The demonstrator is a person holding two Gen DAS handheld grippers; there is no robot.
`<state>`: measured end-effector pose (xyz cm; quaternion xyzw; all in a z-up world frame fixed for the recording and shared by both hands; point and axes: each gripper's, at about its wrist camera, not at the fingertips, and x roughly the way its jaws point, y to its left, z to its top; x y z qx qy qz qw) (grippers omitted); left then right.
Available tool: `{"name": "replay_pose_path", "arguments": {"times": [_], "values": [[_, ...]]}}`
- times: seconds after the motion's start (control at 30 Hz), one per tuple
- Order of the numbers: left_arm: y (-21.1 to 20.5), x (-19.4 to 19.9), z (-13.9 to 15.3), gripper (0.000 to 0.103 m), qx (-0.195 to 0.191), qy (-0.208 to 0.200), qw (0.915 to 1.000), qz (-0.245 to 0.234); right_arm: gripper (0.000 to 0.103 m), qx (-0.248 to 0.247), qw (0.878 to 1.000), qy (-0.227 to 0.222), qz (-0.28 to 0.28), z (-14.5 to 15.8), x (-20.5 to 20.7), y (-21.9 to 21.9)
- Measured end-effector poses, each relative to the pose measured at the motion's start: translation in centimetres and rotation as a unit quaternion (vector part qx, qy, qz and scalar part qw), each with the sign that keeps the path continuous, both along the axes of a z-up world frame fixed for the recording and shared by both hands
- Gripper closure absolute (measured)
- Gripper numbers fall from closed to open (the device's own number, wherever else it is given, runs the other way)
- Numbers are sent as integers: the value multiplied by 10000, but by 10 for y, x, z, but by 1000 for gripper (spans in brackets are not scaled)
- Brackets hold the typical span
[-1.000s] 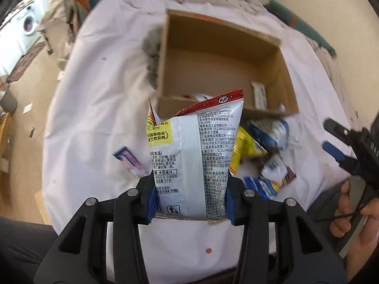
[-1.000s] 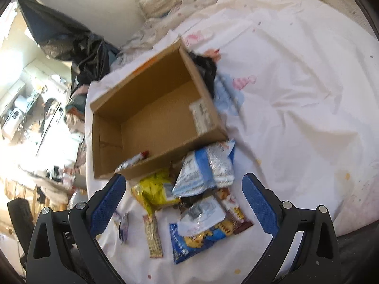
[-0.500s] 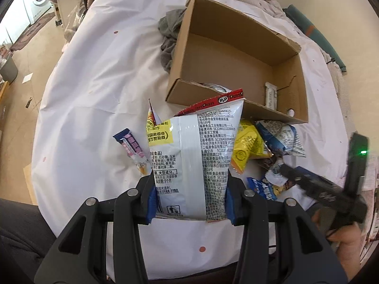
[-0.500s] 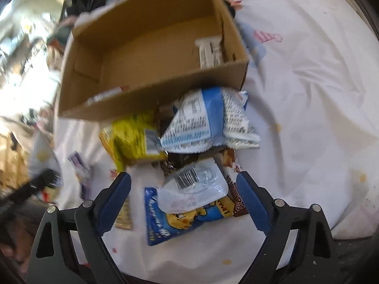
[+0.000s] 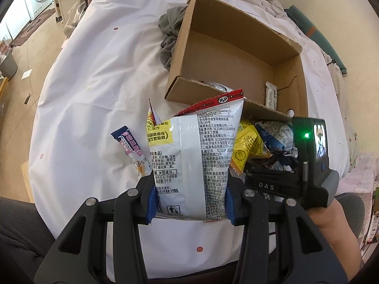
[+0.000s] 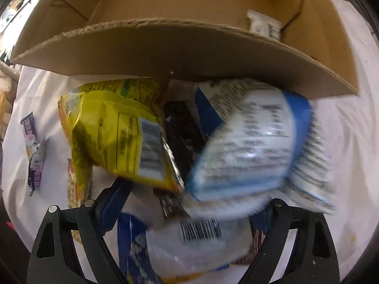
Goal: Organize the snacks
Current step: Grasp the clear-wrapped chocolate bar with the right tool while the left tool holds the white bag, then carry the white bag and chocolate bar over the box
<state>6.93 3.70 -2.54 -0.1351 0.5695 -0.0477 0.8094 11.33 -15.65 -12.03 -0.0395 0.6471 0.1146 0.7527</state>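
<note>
My left gripper (image 5: 190,203) is shut on a white snack bag with a red top edge (image 5: 196,151), held upright above the white sheet, short of the open cardboard box (image 5: 236,54). The box holds a white bar (image 5: 270,94) and another packet. My right gripper (image 6: 187,210) is open, low over the snack pile in front of the box: a yellow bag (image 6: 116,137), a blue-and-white bag (image 6: 248,142) and a clear barcode packet (image 6: 199,241) lie between its fingers. Its body (image 5: 308,165) shows in the left wrist view.
A purple-and-white bar (image 5: 131,146) lies on the sheet left of the held bag; it also shows in the right wrist view (image 6: 29,130). A grey cloth (image 5: 169,35) lies against the box's left wall. A white sheet (image 5: 94,71) covers the table.
My right gripper has dropped down close onto the snack pile in front of the box. My left gripper has kept its grip on the white bag and drawn slightly back.
</note>
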Motion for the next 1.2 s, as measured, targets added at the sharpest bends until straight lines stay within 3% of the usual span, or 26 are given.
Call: {"name": "replay_pose_path", "arguments": {"times": [0.03,0.07,0.17,0.33,0.6,0.8,0.97,1.1,1.2], "values": [[-1,1,-1,62,6,14,10000,-9,20,14,10000,-35,9,1,1,1],[-2,1,-2,62,14,25,10000,-18,35,47,9999,-90,43,4,1,1],[-5,1,-4,62,55,35,10000,-42,46,183,9997,-107,144,10,0,1],[-5,3,-6,62,130,13,9999,21,50,457,9988,-82,138,23,-8,-1],[1,4,-7,62,230,-9,9997,128,50,952,9950,-286,100,69,-42,-13],[2,1,5,62,406,-315,9986,145,50,1348,9895,-505,-101,97,-66,-38],[7,0,14,62,508,-555,9969,210,50,1860,9759,-1131,-170,131,-90,-52],[11,0,20,63,523,-675,9960,270,50,2370,9538,-1828,-271,157,-100,-65],[11,3,32,63,488,-763,9955,269,50,2454,9417,-2234,-560,169,-96,-76]]}}
